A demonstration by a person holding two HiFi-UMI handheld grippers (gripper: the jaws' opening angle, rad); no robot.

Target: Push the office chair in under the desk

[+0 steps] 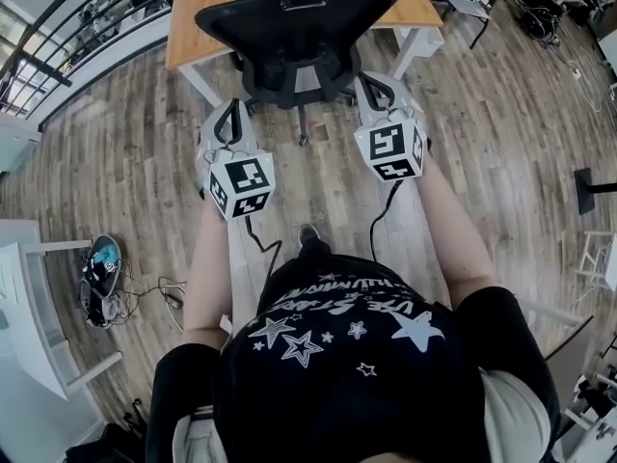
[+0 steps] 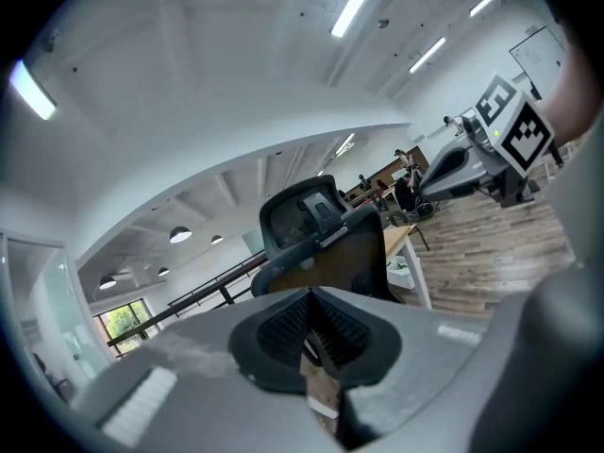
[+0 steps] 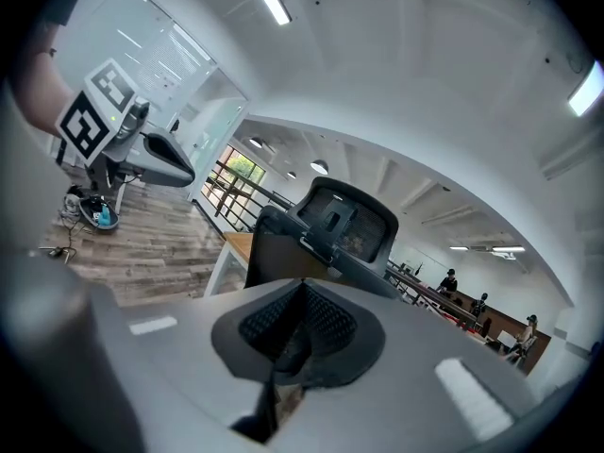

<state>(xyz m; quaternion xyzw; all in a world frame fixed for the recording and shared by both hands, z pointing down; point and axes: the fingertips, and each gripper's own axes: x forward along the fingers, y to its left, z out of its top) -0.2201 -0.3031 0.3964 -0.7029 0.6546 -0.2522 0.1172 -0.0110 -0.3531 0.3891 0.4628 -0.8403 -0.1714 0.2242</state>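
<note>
Jaws meet, empty, on left hand-held gripper (image 2: 311,333), right hand-held gripper (image 3: 294,327).

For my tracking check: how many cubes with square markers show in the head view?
2. One cube sits on the left gripper, left of centre; the other on the right gripper, right of centre. None seems hidden.

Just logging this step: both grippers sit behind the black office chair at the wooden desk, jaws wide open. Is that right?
Not quite. Both gripper views show the jaws shut and empty. The left gripper and right gripper do sit behind the black office chair at the wooden desk.
</note>
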